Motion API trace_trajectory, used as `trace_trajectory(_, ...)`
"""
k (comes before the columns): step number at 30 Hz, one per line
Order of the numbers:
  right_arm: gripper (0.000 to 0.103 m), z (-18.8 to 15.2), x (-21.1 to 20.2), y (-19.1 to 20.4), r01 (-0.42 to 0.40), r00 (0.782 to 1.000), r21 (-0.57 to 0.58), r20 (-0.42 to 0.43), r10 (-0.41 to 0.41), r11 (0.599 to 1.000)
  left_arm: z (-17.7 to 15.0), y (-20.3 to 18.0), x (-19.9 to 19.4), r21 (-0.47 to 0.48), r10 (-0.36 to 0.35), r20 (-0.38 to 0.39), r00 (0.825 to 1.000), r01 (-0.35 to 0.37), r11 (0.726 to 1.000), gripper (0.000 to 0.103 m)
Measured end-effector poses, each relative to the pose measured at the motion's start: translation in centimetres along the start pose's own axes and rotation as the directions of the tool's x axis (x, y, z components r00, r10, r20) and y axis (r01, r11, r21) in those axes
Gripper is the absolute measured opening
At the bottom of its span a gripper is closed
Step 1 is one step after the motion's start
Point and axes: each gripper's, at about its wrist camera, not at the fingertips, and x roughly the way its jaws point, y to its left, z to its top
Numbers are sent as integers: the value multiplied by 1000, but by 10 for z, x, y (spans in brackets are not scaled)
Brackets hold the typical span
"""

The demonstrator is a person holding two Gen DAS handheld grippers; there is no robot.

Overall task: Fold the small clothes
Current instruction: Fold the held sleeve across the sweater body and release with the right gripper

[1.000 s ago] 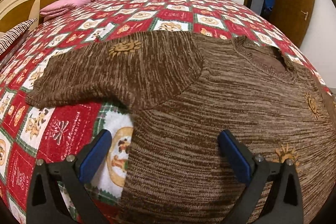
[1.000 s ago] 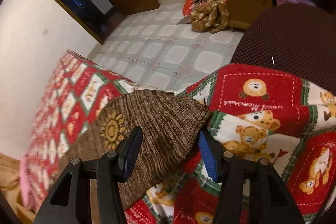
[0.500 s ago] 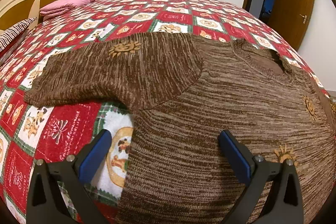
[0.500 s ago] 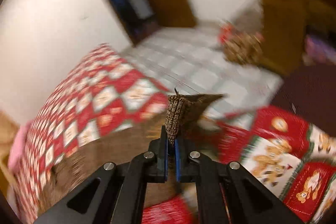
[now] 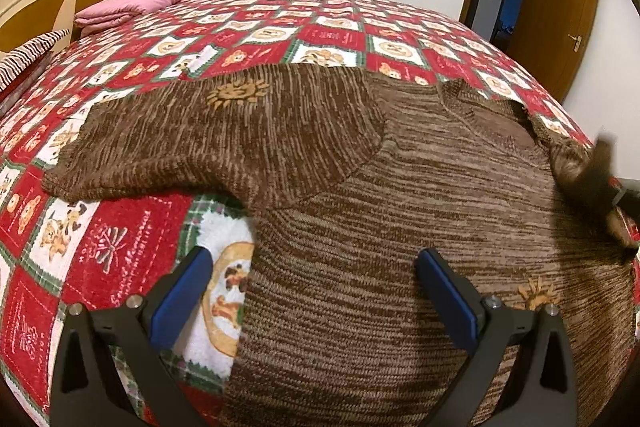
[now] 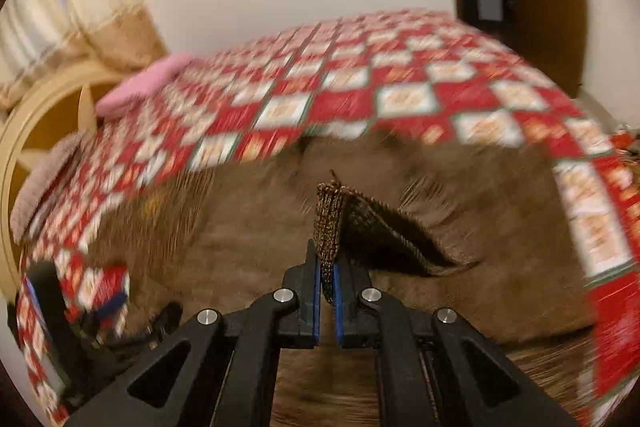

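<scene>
With the left gripper (image 5: 312, 291) hanging open above the brown sweater (image 5: 400, 227), the right gripper (image 6: 327, 267) pinches a sleeve cuff (image 6: 330, 219) mid-fold and next needs to lay it flat across the body.

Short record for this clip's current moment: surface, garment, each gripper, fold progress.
surface: bed with a red patchwork quilt
garment: brown knit sweater lying flat on the quilt
left gripper: open, above the sweater's lower edge, holding nothing
right gripper: shut on the sleeve cuff, lifted over the sweater body
other sleeve: spread out flat to the side
fold progress: one sleeve lifted, not yet laid down
</scene>
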Motion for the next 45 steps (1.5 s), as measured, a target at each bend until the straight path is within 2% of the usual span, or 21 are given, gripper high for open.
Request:
trace_trajectory(3, 10, -23, 16, 2, 11, 997, -31, -75, -13, 999, 0, 0, 0, 0, -1, 1, 1000, 1, 1000, 103)
trace_trajectory(5, 28, -30, 21, -5, -45, 992, -20, -120, 43, 999, 0, 0, 0, 0, 0, 1, 1000, 0, 1000, 103)
trace_trajectory(7, 67, -30, 11, -8, -128, 986, 5, -104, 128, 992, 0, 0, 0, 0, 0, 0, 1000, 0, 1000, 103)
trace_trajectory(8, 70, -28, 4, -11, -155, 983, 16, -92, 156, 988, 0, 0, 0, 0, 0, 0, 1000, 0, 1000, 103)
trace_trajectory(11, 71, -19, -21, -22, -182, 983, 49, -13, 183, 982, 0, -1, -1, 0, 1, 1, 1000, -1, 1000, 103)
trace_trajectory(13, 71, -7, -34, -37, -152, 987, 93, 67, 146, 984, 0, 0, -1, 0, 1, 1, 1000, -1, 1000, 103)
trace_trajectory(17, 71, 10, -16, -48, -19, 1000, 108, 27, 16, 994, 0, 0, -1, -1, 0, 1, 1000, 0, 1000, 103)
trace_trajectory(20, 70, 14, 12, -56, 78, 997, 111, -3, -79, 991, -1, 0, -1, -1, 0, 1, 1000, 0, 1000, 103)
trace_trajectory(21, 60, 14, 23, -54, 104, 995, 93, -21, -102, 990, -1, 0, -1, -1, 0, 2, 1000, 0, 1000, 103)
trace_trajectory(22, 29, 13, 30, -54, 112, 993, 77, -45, -108, 991, -1, 0, -1, -1, 0, 2, 1000, 0, 1000, 103)
trace_trajectory(23, 14, 11, 35, -55, 105, 992, 70, -74, -100, 992, 0, 0, -1, -2, -1, 2, 1000, 1, 1000, 103)
trace_trajectory(24, 9, 10, 43, -52, 93, 991, 69, -107, -85, 993, 0, 0, -1, -3, -3, 3, 1000, 3, 1000, 103)
trace_trajectory(26, 9, 16, 44, -44, 83, 992, 51, -98, -78, 995, 0, 0, -2, -5, -6, 5, 1000, 6, 1000, 103)
trace_trajectory(29, 9, 30, 45, -28, -81, 994, 79, -69, 86, 994, 1, 0, -2, -7, -9, 7, 1000, 9, 1000, 103)
trace_trajectory(33, 13, 44, 51, 3, -207, 978, 37, -30, 208, 978, 2, -1, -2, -7, -9, 7, 1000, 9, 1000, 103)
trace_trajectory(35, 37, 44, 53, 9, -266, 962, 62, -40, 269, 962, 1, 0, -2, -7, -10, 8, 1000, 10, 1000, 103)
trace_trajectory(36, 55, 42, 52, 6, -304, 950, 94, -36, 309, 948, 1, 0, -2, -8, -10, 8, 1000, 10, 1000, 103)
trace_trajectory(37, 65, 40, 48, 3, -329, 943, 116, -19, 334, 937, 1, 0, -2, -8, -10, 8, 1000, 10, 1000, 103)
trace_trajectory(42, 66, 20, 26, -2, -295, 955, 118, -4, 298, 948, 1, 0, -2, -9, -11, 10, 1000, 11, 1000, 103)
trace_trajectory(44, 58, 11, 25, 4, -219, 974, 66, -38, 221, 974, 1, 0, -2, -8, -11, 9, 1000, 11, 1000, 103)
trace_trajectory(45, 43, 7, 28, 9, -187, 981, 24, -57, 188, 982, 1, 0, -2, -8, -11, 9, 1000, 11, 1000, 103)
